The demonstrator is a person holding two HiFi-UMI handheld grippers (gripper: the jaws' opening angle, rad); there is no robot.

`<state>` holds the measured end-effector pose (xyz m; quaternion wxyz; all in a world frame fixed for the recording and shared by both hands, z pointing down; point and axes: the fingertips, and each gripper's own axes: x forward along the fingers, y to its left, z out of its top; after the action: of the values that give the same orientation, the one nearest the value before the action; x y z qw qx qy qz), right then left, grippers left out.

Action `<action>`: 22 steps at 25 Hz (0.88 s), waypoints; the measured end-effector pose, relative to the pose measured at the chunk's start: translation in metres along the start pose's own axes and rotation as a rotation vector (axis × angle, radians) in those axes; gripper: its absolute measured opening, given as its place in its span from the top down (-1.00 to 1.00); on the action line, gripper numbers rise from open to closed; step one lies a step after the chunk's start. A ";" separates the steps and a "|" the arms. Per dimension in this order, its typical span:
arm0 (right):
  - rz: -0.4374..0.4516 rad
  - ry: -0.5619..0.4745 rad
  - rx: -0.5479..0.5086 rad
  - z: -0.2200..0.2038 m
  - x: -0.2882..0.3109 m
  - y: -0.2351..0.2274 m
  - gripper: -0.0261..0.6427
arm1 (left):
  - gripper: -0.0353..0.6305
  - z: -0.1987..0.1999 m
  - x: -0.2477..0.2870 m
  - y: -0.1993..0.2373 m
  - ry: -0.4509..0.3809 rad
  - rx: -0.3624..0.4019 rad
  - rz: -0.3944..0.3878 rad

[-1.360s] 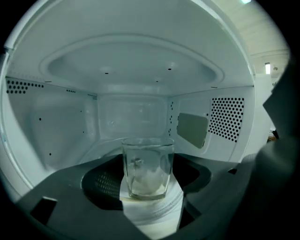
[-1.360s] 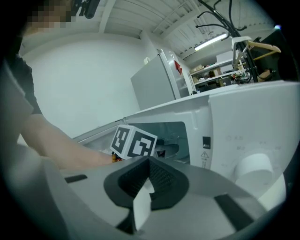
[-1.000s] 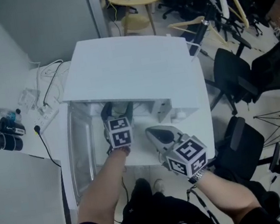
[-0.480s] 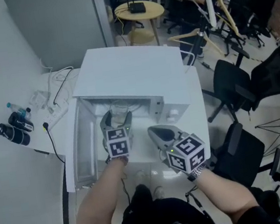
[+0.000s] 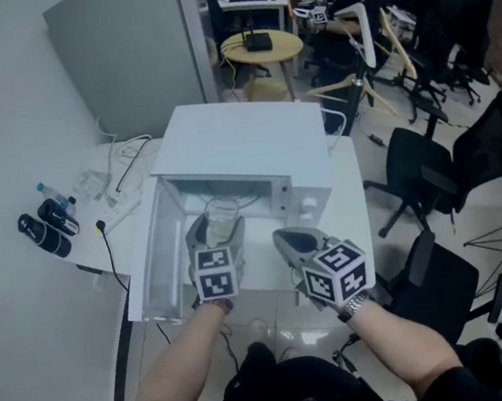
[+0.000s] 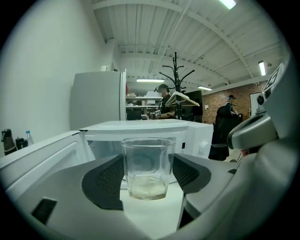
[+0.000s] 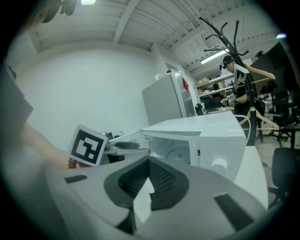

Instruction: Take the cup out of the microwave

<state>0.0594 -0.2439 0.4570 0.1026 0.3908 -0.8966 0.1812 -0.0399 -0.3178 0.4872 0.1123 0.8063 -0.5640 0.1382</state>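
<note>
A clear glass cup (image 6: 147,168) stands upright between the dark pads of my left gripper (image 6: 147,177), which is shut on it. In the head view the cup (image 5: 221,218) and left gripper (image 5: 217,232) are just outside the mouth of the white microwave (image 5: 252,144), above the table. The microwave door (image 5: 153,260) hangs open to the left. The cavity with its turntable (image 7: 180,152) holds nothing. My right gripper (image 5: 286,239) hovers right of the left one, in front of the microwave, its jaws (image 7: 144,186) shut with nothing held.
Bottles and black flasks (image 5: 43,224) lie at the table's left end, beside a power strip with cables (image 5: 115,191). Black office chairs (image 5: 426,161) stand to the right. A round yellow table (image 5: 259,47) and a grey cabinet (image 5: 133,54) are behind.
My left gripper has drawn back out of the microwave cavity toward me with the cup in it. The right gripper has stayed about where it was.
</note>
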 end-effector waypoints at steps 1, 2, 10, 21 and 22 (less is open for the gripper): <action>0.000 -0.003 -0.004 0.000 -0.003 0.002 0.85 | -0.07 0.003 -0.006 -0.003 -0.007 0.002 -0.001; 0.001 -0.007 -0.007 0.001 -0.006 0.004 0.85 | -0.07 0.005 -0.011 -0.006 -0.014 0.003 -0.002; 0.017 -0.034 -0.025 0.003 -0.033 0.019 0.85 | -0.07 0.017 -0.055 -0.031 -0.053 -0.014 -0.007; 0.032 -0.060 -0.043 0.008 -0.056 0.048 0.85 | -0.07 0.028 -0.104 -0.050 -0.096 -0.019 -0.022; 0.030 -0.064 -0.045 0.009 -0.057 0.051 0.85 | -0.07 0.028 -0.108 -0.049 -0.099 -0.019 -0.025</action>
<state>0.0591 -0.1777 0.4179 0.0797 0.3805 -0.9090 0.1501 -0.0262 -0.2158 0.4215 0.0935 0.8179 -0.5602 0.0916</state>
